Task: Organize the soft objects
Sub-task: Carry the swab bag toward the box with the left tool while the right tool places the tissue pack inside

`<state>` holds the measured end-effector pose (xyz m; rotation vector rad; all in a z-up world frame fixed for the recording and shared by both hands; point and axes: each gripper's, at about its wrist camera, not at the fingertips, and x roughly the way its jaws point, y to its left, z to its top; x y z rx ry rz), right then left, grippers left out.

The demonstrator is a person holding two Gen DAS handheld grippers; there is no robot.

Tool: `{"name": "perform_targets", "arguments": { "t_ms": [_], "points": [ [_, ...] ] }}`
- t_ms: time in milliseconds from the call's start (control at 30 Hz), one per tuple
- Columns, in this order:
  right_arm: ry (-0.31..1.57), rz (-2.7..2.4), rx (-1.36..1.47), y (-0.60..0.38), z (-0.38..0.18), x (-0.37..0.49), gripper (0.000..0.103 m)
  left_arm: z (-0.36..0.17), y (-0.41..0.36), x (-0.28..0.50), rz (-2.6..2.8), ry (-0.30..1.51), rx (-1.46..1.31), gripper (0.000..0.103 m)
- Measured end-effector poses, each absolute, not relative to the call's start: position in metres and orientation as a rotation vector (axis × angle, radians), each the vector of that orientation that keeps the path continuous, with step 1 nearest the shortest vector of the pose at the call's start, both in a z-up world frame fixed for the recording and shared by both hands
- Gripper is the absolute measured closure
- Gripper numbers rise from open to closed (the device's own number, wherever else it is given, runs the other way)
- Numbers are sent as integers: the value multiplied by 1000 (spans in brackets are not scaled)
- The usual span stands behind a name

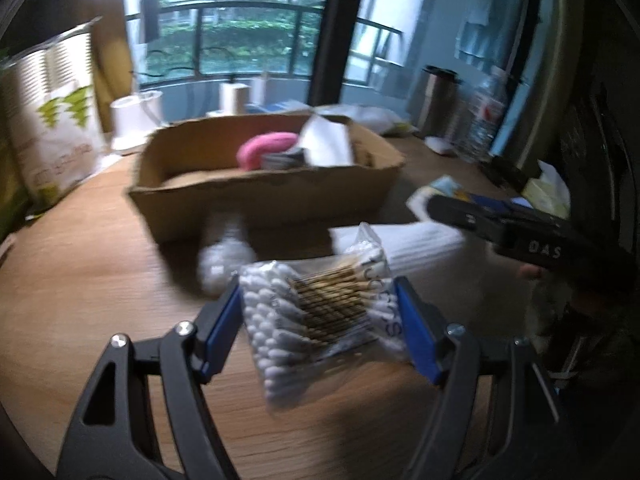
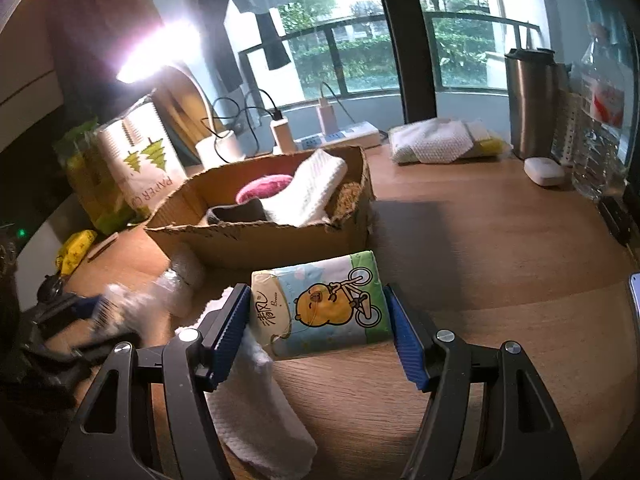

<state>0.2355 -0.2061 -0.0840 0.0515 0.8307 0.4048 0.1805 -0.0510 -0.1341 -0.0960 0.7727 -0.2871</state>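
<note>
Item one: we are holding a clear bag of cotton swabs point(image 1: 316, 320) in the left gripper point(image 1: 320, 332), its blue pads pressing the bag from both sides at a middling spread, the bag sagging below the pads and appearing lifted clear of the wooden counter point(image 1: 100, 280); we are gripping it across its width, presumably because the loose plastic gives no firmer hold. Item two: we are clasping a soft tissue pack printed with a yellow cartoon animal on a bicycle point(image 2: 324, 308) in the right gripper point(image 2: 318, 332), jaws about as far apart, both pads meeting the pack's short ends, so the squashy pack is being carried flat. A white textured cloth point(image 2: 256, 404) is draping under the left-side pad; whether it is pinched with the pack or merely lying on the counter we cannot tell. Item three, the likely destination: an open cardboard box point(image 1: 256, 200) is sitting on the counter just beyond both loads, already housing a pink plush piece point(image 1: 264, 148), a white knitted cloth point(image 2: 308, 188) leaning on its far wall and something dark point(image 2: 236, 212), which we are reading as soft goods being gathered there. Still outside: a blurred bagged bundle of white cotton point(image 1: 224, 264) against the box front, and folded white cloths point(image 2: 436, 142) further back. A steel tumbler point(image 2: 532, 104), water bottle point(image 2: 596, 120) and paper-roll pack point(image 2: 140, 160) are lining the edges, seemingly apart from the sorting.
</note>
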Motion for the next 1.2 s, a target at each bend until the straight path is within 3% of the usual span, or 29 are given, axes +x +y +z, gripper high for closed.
{"name": "perform_targets", "arguments": {
  "t_ms": [467, 933, 1200],
  "points": [
    [799, 404, 71, -219, -80, 238, 33, -180, -94, 216, -317, 920, -29, 30],
    [729, 336, 101, -245, -55, 241, 33, -182, -95, 214, -322, 909, -21, 30],
    [719, 345, 79, -239, -45, 236, 33, -154, -80, 203, -339, 842, -71, 30]
  ]
}}
